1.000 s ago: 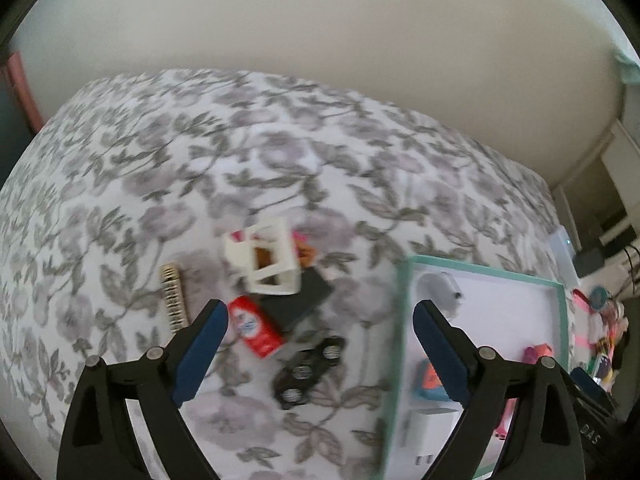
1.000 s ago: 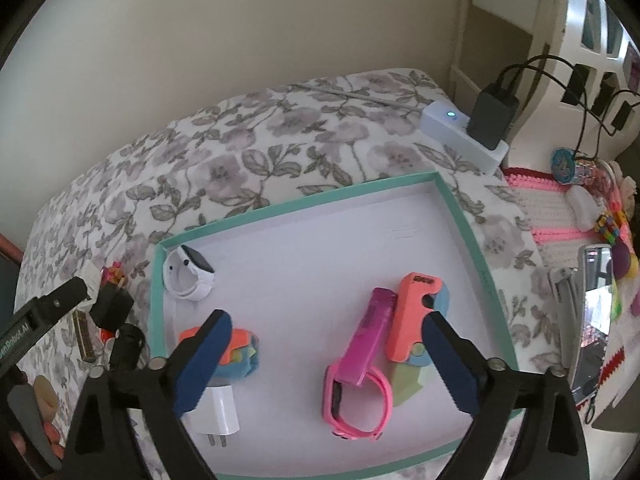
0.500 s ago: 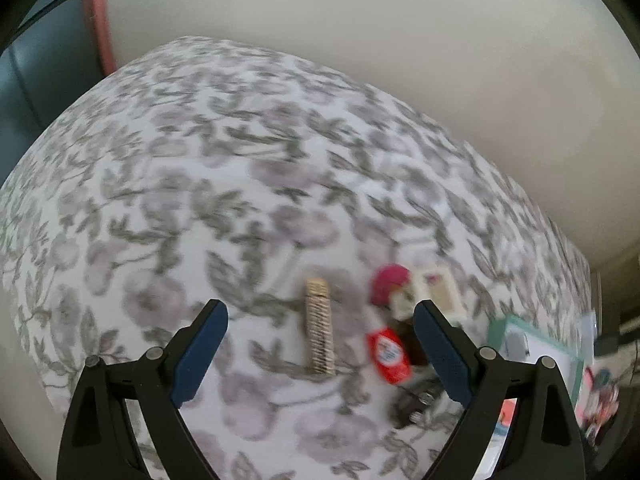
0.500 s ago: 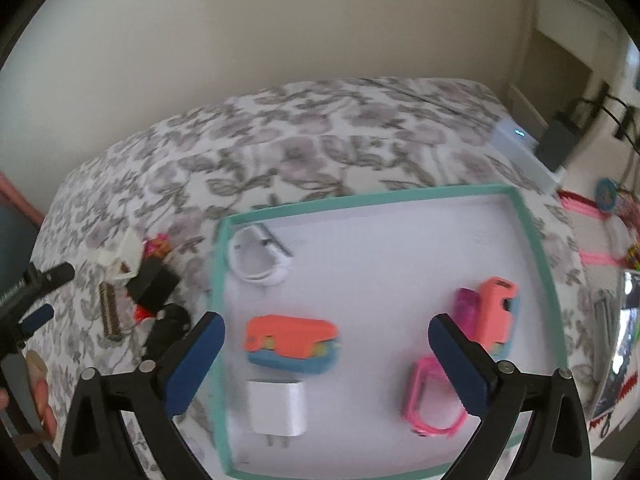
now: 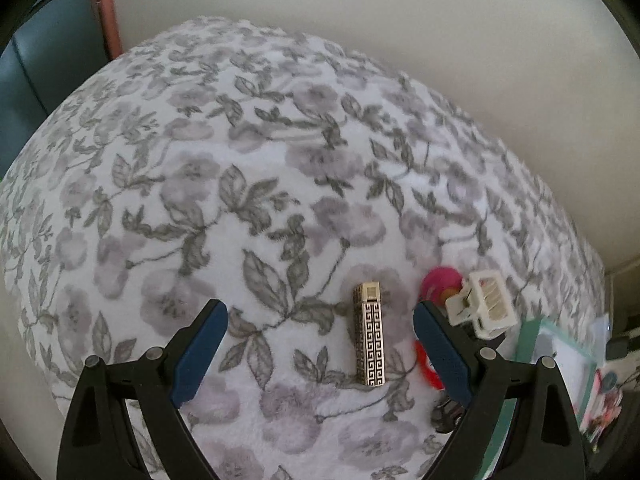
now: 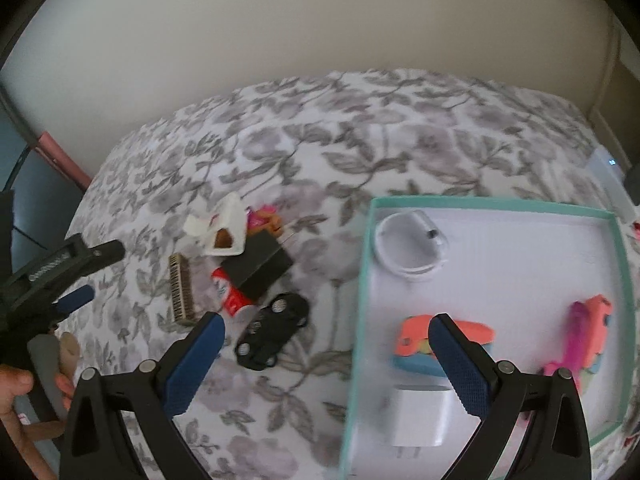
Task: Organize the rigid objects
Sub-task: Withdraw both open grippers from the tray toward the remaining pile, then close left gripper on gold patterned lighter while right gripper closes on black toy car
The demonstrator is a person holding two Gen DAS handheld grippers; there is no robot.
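Left gripper (image 5: 318, 330) stands open and empty; the patterned gold lighter (image 5: 369, 340) lies flat between its fingers, nearer the right one. Judged rigid, light, slick metal: grip across the narrow sides at mid-length. Right gripper (image 6: 326, 354) open, empty.

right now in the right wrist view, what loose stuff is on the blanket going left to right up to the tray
gold patterned bar → white hair claw clip → black toy car → teal-rimmed tray
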